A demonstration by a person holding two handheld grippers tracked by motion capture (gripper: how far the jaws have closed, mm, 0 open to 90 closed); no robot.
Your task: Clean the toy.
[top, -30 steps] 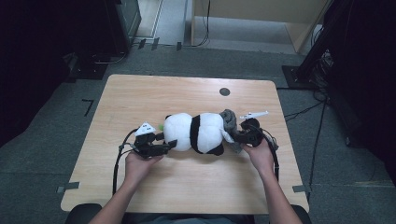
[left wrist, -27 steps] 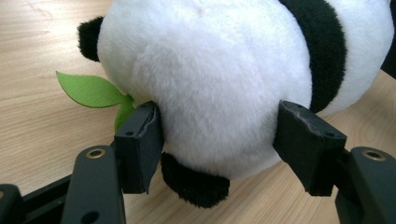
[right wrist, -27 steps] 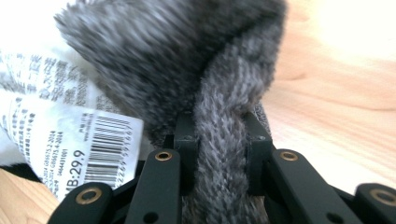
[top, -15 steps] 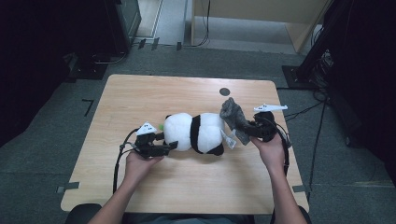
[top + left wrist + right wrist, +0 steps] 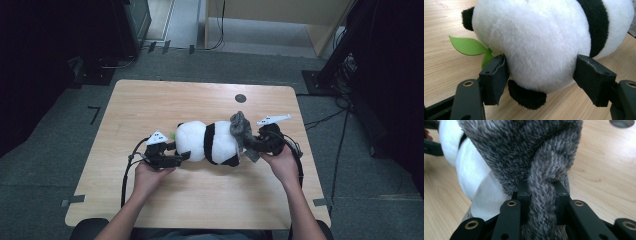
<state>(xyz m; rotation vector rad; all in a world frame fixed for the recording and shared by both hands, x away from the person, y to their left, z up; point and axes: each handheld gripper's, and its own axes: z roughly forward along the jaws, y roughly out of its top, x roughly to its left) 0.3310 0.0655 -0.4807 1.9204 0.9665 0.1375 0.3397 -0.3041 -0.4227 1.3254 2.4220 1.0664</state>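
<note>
A black-and-white panda plush [image 5: 210, 142] lies on its side in the middle of the wooden table [image 5: 150, 105]. My left gripper [image 5: 182, 156] is at its white head [image 5: 536, 42]. Its jaws have just been opening, and the head still sits between them with both pads against the fur. A green felt leaf [image 5: 466, 46] sticks out beside the head. At the panda's other end my right gripper [image 5: 252, 142] is shut on a twisted strip of grey furry cloth [image 5: 524, 147], held raised against the panda's body [image 5: 471, 177].
A small dark round fitting [image 5: 240, 98] is set in the table behind the panda. Cables trail from both grippers toward the front edge. Dark equipment and stands surround the table on the floor.
My right gripper has risen a little with the grey cloth, lifting it off the table beside the panda. The left hand and the panda have stayed in place.
</note>
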